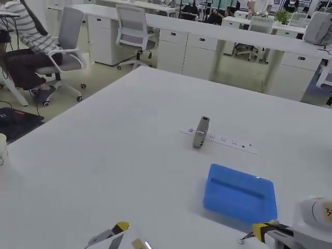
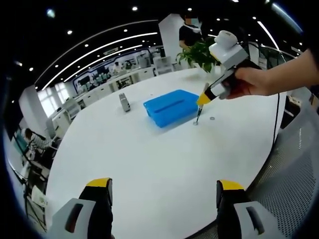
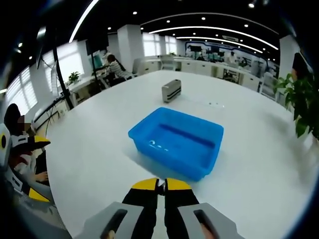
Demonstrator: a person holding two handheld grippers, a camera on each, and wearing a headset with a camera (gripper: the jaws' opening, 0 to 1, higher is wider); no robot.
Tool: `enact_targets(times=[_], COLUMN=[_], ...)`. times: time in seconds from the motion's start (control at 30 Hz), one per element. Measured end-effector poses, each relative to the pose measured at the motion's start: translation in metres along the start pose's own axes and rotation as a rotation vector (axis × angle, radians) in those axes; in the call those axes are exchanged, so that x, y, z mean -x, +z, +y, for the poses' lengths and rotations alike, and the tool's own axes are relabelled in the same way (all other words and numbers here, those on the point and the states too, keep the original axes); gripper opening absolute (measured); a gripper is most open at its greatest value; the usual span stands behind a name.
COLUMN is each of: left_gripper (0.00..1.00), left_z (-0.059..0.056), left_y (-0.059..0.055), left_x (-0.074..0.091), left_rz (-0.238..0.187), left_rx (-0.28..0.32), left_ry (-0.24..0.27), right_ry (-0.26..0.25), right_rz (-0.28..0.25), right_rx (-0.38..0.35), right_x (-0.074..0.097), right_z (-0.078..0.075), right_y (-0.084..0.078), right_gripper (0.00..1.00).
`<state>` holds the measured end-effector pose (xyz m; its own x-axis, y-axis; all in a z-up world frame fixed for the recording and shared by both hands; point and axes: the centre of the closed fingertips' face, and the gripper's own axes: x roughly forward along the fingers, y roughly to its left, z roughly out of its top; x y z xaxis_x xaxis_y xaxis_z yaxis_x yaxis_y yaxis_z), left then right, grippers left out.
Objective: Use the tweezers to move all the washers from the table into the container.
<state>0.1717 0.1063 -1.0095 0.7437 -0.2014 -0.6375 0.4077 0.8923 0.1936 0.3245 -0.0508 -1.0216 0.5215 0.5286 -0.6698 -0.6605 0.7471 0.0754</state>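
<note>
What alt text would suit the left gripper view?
The right gripper, shut on tweezers, points their tips at the white table beside the blue container, a washer close by. The left gripper is open below.

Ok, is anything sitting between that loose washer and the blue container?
Nothing visible blocks it. The washer lies on bare table near the blue container; just the tweezers in the right gripper point down between them. The grey block sits on the container's far side.
</note>
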Motion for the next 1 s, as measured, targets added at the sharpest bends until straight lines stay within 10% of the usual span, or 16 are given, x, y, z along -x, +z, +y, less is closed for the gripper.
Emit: enact_targets(times=[1.0], left_gripper=[0.86], left_z=[0.003], left_y=[-0.002], left_x=[0.0], left_rz=[0.01], left_rx=[-0.005], left_ry=[0.013], right_ry=[0.024], right_rz=[0.094], right_rx=[0.103], right_x=[-0.014], right_z=[0.012], right_y=[0.009], right_gripper=[0.02])
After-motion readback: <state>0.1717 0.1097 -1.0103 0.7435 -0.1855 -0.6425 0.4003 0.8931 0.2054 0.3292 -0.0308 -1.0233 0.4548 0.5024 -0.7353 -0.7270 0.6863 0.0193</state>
